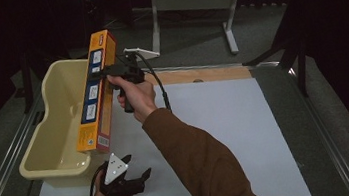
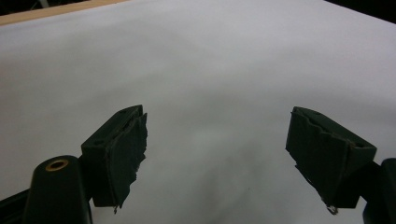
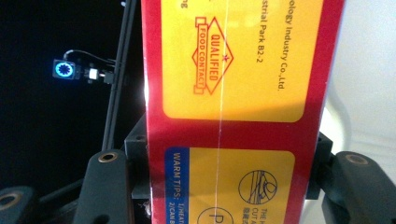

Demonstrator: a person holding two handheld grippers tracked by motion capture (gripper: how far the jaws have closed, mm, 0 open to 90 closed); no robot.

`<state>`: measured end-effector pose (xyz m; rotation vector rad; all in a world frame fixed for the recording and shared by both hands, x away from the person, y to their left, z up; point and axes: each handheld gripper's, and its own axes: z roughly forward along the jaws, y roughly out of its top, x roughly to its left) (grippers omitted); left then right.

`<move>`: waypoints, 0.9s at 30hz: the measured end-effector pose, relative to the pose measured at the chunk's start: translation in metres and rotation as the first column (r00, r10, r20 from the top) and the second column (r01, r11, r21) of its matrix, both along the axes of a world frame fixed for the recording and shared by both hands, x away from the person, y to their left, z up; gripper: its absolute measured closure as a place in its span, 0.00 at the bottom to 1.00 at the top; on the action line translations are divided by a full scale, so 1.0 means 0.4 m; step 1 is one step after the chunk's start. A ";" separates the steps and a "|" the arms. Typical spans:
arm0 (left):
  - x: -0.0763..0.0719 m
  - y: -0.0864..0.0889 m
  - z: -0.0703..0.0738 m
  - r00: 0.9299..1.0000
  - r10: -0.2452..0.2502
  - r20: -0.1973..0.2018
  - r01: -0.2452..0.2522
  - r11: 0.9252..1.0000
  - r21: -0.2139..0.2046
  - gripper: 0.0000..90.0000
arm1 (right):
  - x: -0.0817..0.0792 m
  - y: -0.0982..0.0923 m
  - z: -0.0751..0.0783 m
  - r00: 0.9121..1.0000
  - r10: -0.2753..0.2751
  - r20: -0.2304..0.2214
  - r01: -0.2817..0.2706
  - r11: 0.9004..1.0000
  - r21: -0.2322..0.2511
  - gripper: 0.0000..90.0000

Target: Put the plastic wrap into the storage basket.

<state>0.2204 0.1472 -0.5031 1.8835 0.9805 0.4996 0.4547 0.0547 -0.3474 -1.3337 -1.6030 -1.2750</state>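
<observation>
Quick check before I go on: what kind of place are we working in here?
Probably a lab or recording studio: black curtains, a white sheet over the worktable, a bare metal stand behind. The right tongs hold a long box over a cream tub.

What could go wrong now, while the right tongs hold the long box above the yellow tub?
1. The right tongs grip the long box near its upper end, so most of its length hangs below; it may swing or slip.
2. The box hangs tilted over the yellow tub's near rim; its lower corner may catch there and land on the white sheet.
3. The left tongs rest open beside the tub, so they could not quickly steady it.
</observation>
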 end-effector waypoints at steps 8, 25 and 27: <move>-0.006 -0.010 0.000 1.000 -0.011 0.019 0.011 1.000 0.020 0.22 | -0.010 0.049 -0.001 1.000 0.004 0.023 -0.004 1.000 -0.008 0.44; -0.017 -0.003 0.007 0.998 -0.014 0.057 0.011 0.999 0.045 0.22 | -0.014 0.148 -0.079 0.999 -0.036 -0.025 0.034 0.998 -0.057 0.44; -0.017 -0.001 0.007 0.999 -0.007 0.053 0.005 0.999 0.036 0.22 | -0.017 0.156 -0.087 0.999 -0.031 -0.019 0.029 0.997 -0.078 0.44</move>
